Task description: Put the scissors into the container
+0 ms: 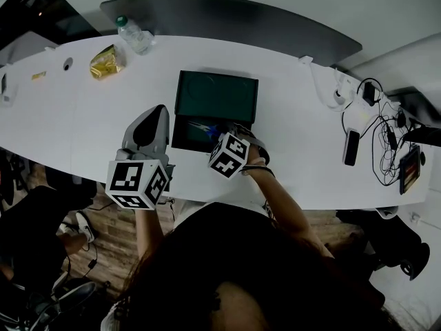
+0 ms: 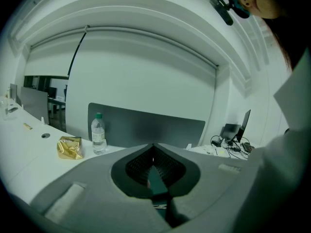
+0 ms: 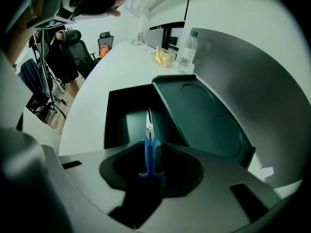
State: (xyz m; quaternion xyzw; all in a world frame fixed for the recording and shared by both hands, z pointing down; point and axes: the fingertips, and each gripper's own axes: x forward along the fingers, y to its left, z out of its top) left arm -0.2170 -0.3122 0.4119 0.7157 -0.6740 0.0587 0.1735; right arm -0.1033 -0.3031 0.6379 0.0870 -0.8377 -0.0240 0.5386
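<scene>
Scissors [image 3: 149, 158] between jaws of right gripper [image 3: 149, 138]

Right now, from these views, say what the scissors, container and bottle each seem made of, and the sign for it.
The scissors: blue handles look like smooth plastic; thin pale blades, probably metal. The container: dark green, matte, moulded circles in its lid, likely plastic. The bottle: see-through with a green cap, so clear plastic.
</scene>
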